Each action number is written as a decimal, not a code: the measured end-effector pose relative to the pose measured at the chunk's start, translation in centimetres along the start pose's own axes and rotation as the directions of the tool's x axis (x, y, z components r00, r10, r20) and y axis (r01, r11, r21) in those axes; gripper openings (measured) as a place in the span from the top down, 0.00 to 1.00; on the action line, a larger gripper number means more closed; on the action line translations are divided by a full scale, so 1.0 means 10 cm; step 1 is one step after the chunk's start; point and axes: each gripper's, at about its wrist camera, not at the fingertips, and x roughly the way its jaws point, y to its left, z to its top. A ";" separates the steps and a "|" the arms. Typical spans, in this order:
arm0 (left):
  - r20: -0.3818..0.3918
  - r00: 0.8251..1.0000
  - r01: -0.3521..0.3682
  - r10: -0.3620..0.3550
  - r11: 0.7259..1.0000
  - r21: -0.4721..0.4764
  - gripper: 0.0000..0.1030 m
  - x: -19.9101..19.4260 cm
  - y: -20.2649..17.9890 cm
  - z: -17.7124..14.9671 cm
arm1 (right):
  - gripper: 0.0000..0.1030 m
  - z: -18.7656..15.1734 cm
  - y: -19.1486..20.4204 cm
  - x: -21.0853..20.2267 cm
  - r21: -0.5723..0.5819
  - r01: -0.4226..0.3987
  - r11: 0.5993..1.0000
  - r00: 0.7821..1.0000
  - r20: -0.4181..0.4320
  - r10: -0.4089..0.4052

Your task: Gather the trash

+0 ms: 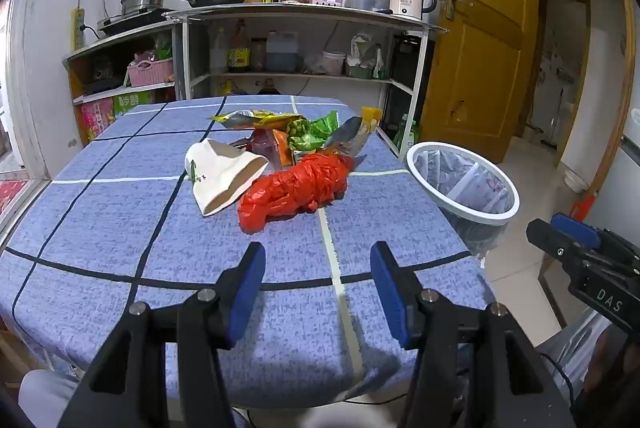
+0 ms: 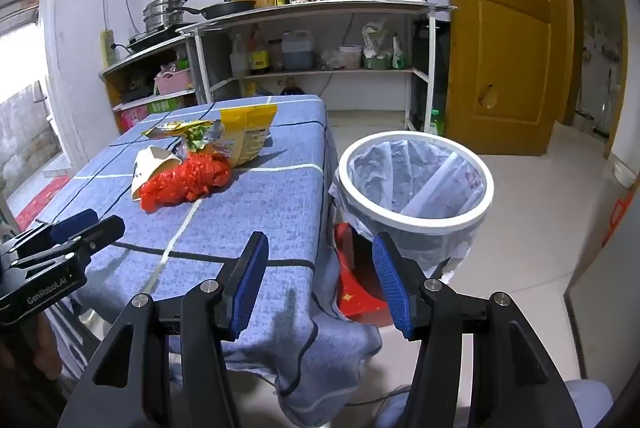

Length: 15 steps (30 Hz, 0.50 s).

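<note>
A pile of trash lies mid-table: a crumpled red plastic bag (image 1: 298, 184) (image 2: 188, 180), a crushed white paper cup (image 1: 224, 176) (image 2: 150, 164), and green and yellow snack wrappers (image 1: 308, 132) (image 2: 244, 136) behind them. A white-rimmed bin (image 1: 464, 184) (image 2: 416, 184) with a clear liner stands on the floor right of the table. My left gripper (image 1: 318, 288) is open and empty, above the table's near part. My right gripper (image 2: 320, 284) is open and empty, above the table's near right corner, with the bin ahead to the right.
The table has a blue checked cloth (image 1: 120, 228) (image 2: 260, 208) hanging over its edges. Kitchen shelves (image 1: 300, 24) with pots, bottles and a kettle stand behind. A wooden door (image 1: 480, 28) is at the right. Something red (image 2: 360, 292) lies on the floor under the table's corner.
</note>
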 end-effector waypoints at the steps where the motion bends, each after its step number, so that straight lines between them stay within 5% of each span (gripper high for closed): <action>1: 0.002 1.000 0.001 -0.001 1.000 -0.002 0.45 0.00 0.00 0.00 | 0.46 0.00 0.00 0.00 0.002 0.000 1.000 1.000 0.001 0.000; 15: 0.003 1.000 0.003 -0.003 1.000 -0.004 0.45 0.00 0.00 0.00 | 0.46 0.03 0.00 -0.02 0.004 -0.003 1.000 1.000 0.002 0.003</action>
